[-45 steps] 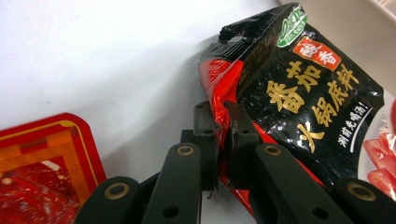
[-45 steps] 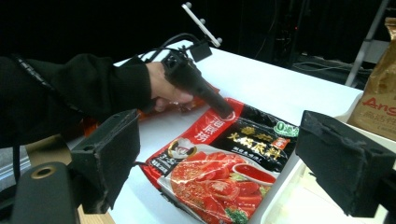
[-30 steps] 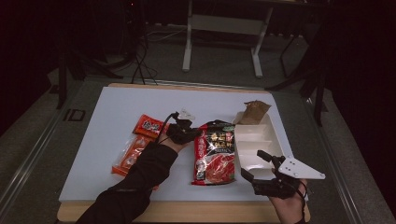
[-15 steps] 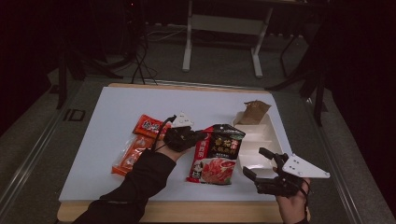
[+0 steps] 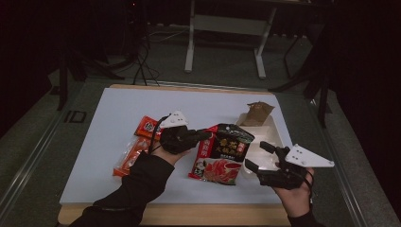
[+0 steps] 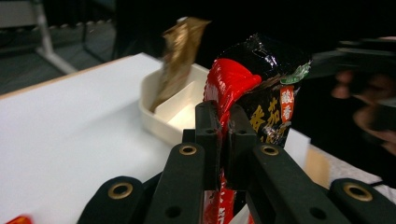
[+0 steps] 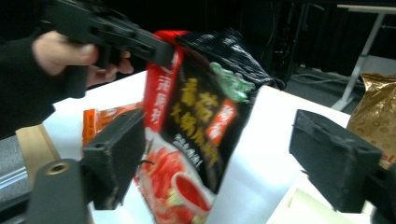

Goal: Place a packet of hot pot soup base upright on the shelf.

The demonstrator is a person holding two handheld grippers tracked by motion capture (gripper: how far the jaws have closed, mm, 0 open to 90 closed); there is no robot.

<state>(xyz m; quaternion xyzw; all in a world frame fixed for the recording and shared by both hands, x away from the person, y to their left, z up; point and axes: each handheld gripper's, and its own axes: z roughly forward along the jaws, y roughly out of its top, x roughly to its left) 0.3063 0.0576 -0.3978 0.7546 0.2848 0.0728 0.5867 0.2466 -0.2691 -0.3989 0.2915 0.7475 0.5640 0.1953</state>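
A red-and-black noodle packet hangs tilted above the white table, its lower end near the surface. My left gripper is shut on its upper left edge. In the left gripper view the jaws pinch the packet's red seam. My right gripper hovers open at the packet's right edge, over the tray's near end. Its jaws have just been closing a little. In the right gripper view the packet hangs just ahead of the jaws, and the pads do not touch it.
A white divided tray sits at the table's right with a brown-gold packet standing in its far end. Two orange packets lie left of my left hand. The table's wooden front edge is near both forearms.
The left gripper has lifted the noodle packet from lying flat to hanging tilted, and has shifted a little to the right. The right gripper has risen slightly beside it.
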